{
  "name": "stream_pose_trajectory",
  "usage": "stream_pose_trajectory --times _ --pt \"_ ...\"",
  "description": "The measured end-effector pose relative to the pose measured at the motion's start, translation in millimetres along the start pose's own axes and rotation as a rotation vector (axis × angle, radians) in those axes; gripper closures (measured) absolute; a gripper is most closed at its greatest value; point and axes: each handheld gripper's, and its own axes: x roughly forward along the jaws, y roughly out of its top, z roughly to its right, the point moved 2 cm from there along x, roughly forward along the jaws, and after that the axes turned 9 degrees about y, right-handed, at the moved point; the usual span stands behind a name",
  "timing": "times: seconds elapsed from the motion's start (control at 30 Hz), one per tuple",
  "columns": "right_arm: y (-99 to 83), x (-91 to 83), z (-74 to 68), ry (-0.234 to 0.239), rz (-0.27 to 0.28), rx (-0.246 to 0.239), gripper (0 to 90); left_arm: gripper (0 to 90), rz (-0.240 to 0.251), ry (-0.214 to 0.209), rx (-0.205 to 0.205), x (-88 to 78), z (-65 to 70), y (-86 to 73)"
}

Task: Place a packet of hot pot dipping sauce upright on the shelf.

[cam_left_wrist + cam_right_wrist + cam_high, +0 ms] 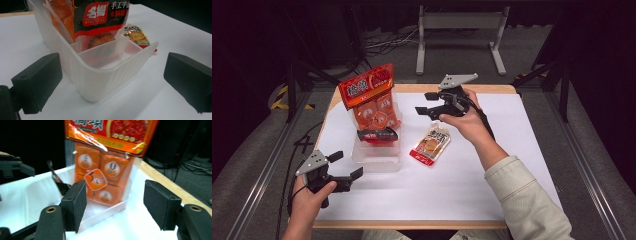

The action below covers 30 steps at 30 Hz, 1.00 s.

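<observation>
Right tool (422,102) hung above the white worktop (492,170) with its jaws parted and nothing between them, aimed toward the person's left at the translucent white plastic bin (377,161). In the right gripper view, the tall orange packet of individually wrapped snacks (106,180) stood upright in that bin, its long axis vertical and its red header card at the top, printed face toward the tool, framed between the two black pads (75,205) but clear of both. Left tool (343,166) sat low at the near left of the worktop, jaws spread wide and empty, one on either side of the bin's rounded near corner (100,82) without touching it. Behind an inner divider, a black-and-red sauce pouch (102,22) leaned upright, its top tipped slightly over. Out on the worktop, just right of the bin, a small yellow-and-red flat sachet (430,144) lay flat, long axis slanting from far right to near left.
</observation>
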Motion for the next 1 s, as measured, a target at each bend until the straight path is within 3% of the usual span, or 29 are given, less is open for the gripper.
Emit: stream_pose_trajectory --times 0.2,0.3,0.47,1.0 --pt "-8.0 -10.2 12.2 -0.038 0.028 0.025 40.0 2.8 -0.002 -0.001 0.000 0.4 0.0 -0.2" --pt "-13.1 -15.6 19.4 -0.043 -0.018 0.059 39.2 2.8 -0.001 -0.001 0.000 0.5 0.3 -0.2" --pt "-22.4 -18.0 29.3 -0.057 -0.024 0.070 36.3 2.8 -0.001 -0.001 0.000 0.7 0.3 -0.2" --pt "-78.4 -4.0 52.5 -0.120 -0.024 0.148 37.1 2.8 -0.005 -0.003 -0.001 1.0 1.0 -0.8"
